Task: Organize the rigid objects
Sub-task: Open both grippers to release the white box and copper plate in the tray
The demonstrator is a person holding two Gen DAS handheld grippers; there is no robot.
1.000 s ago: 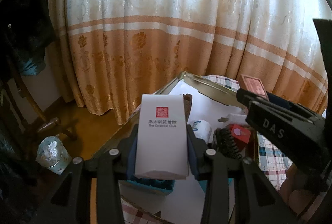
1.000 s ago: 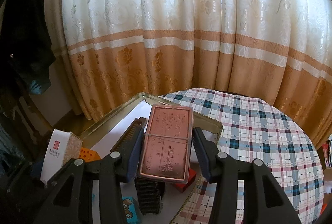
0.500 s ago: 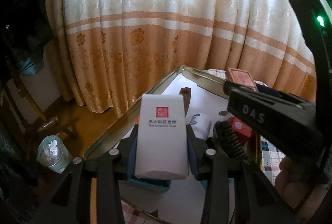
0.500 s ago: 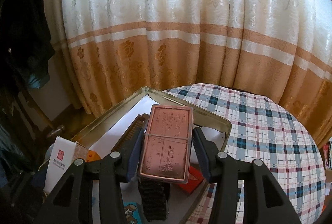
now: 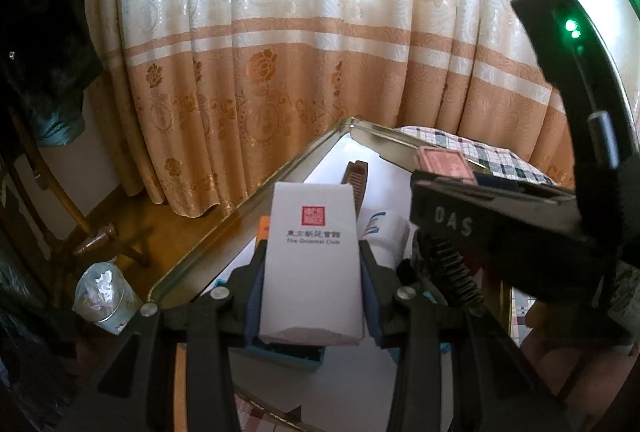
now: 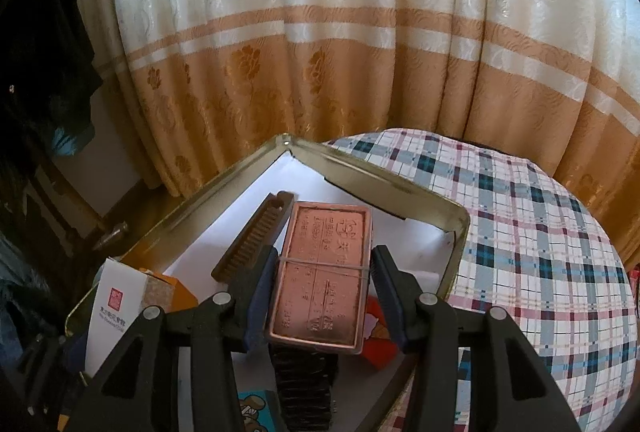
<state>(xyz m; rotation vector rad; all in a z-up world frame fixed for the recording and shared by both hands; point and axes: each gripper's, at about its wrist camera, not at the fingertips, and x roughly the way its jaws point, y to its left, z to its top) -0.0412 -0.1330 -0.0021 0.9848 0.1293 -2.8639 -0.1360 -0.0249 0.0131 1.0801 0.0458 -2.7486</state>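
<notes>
While both grippers hang over the open metal tin, each is loaded: the left gripper has its fingers clamped on the sides of a white card box with a red seal, and the right gripper has its fingers closed on a copper-coloured flat case bound by a rubber band. Both held things sit above the tin's white floor, not yet set down.

The main risk, as I judge it, is crowding. That tin already holds a brown comb, a black brush, a red-orange box and an orange box, so lowering either load straight down could land it on top of something and leave it tilted. In the left wrist view the right gripper's body fills the right side, just beside the white box, so the 2 tools could knock together if both descend at once. The white box looks light and thin-walled; a hard squeeze could dent it. Since the tin sits at the edge of the checked tablecloth, a downward push on its rim might tip it.
</notes>
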